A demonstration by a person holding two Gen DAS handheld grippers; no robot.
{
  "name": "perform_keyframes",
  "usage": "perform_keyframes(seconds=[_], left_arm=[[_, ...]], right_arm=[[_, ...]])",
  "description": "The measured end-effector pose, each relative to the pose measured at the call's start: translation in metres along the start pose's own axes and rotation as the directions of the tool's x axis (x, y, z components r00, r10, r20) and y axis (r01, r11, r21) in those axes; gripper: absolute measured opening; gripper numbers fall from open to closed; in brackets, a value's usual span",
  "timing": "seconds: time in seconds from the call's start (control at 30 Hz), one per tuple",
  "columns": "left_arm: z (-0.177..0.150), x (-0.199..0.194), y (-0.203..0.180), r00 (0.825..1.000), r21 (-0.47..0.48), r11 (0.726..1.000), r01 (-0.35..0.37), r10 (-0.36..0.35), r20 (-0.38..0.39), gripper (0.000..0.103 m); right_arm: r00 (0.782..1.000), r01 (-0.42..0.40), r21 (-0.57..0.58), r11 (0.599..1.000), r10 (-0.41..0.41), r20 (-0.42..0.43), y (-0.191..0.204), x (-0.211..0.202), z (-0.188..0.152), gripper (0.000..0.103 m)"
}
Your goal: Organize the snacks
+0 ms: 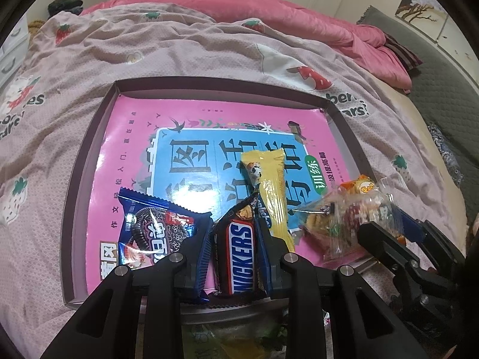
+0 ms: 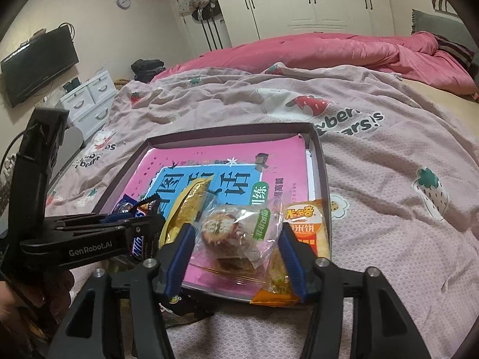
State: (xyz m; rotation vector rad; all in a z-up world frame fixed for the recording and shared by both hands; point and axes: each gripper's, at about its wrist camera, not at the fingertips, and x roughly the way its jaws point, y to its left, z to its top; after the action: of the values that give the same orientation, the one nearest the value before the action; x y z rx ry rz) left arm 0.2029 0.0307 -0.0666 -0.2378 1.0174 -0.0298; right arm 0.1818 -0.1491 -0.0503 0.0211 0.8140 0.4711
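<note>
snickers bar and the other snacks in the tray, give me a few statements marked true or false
1. The left gripper has its fingers on either side of the Snickers bar. True.
2. The Oreo packet lies to the right of the Snickers bar in the left wrist view. False: it lies to the left.
3. The clear-wrapped pastry sits between the right gripper fingers. True.
4. The tray rests on a wooden table. False: it rests on a pink strawberry-print blanket.
5. A pink book lines the tray bottom. True.
6. The yellow snack stick lies outside the tray. False: it lies on the book inside.
</note>
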Motion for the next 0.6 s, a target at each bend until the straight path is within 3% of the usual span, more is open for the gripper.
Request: perform_keyframes(seconds=[0.6], left_arm=[[0.001,-0.008,0.001,1.0,0.0,1.0,0.007,-0.007,0.015,0.03]], right_arm=[[1.0,-0.001,0.066,0.998,0.0,0.017,-0.014,-0.008,0.005,0.064]])
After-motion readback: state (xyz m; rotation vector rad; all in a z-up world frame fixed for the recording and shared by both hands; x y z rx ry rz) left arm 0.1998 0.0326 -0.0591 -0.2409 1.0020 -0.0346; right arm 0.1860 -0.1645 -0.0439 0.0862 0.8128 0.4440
